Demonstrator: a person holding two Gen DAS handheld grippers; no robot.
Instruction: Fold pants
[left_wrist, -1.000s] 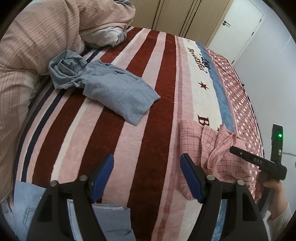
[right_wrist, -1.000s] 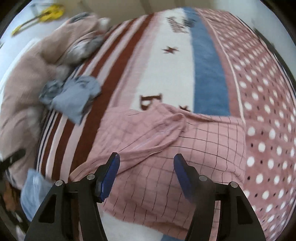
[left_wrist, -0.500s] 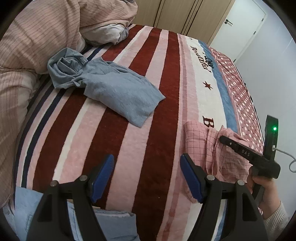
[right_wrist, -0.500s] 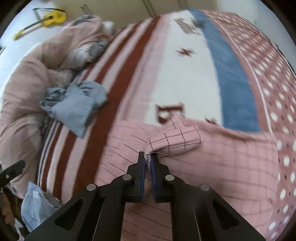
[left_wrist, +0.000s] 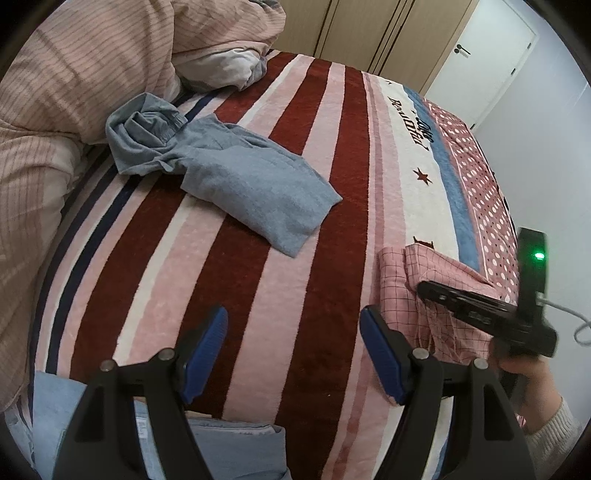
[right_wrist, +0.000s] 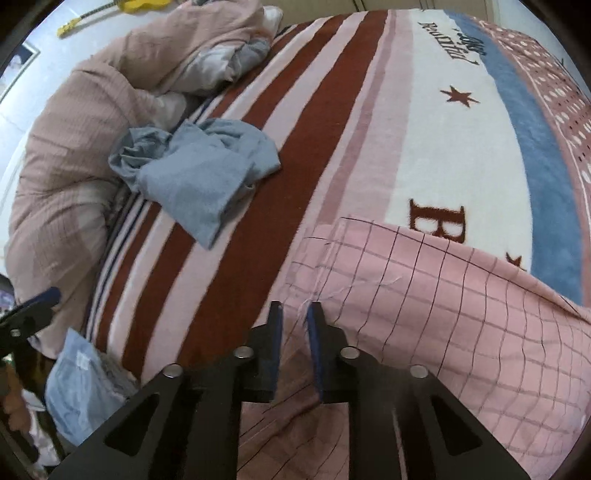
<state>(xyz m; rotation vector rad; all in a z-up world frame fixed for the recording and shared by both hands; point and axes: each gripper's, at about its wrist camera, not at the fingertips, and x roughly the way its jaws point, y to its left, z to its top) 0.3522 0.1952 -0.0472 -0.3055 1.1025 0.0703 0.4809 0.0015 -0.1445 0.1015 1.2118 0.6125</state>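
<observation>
Pink checked pants (right_wrist: 436, 295) lie on the near right of the striped bed; they also show in the left wrist view (left_wrist: 436, 280). My right gripper (right_wrist: 294, 317) is shut on a fold of the pink pants at their left edge and lifts it slightly; it shows in the left wrist view (left_wrist: 421, 286) over the cloth. My left gripper (left_wrist: 293, 332) is open and empty above the red and pink stripes, left of the pants. Grey-blue pants (left_wrist: 236, 177) lie crumpled further back on the left; they also show in the right wrist view (right_wrist: 207, 173).
A pink striped duvet (left_wrist: 74, 92) is heaped along the left side. Light blue denim (left_wrist: 221, 450) lies at the bed's near edge under my left gripper. Wardrobe doors (left_wrist: 369, 29) and a white door (left_wrist: 484, 62) stand behind the bed.
My right gripper went from open to shut on the pink pants, then drew the fold toward the near edge. My left gripper stayed open and shifted slightly.
</observation>
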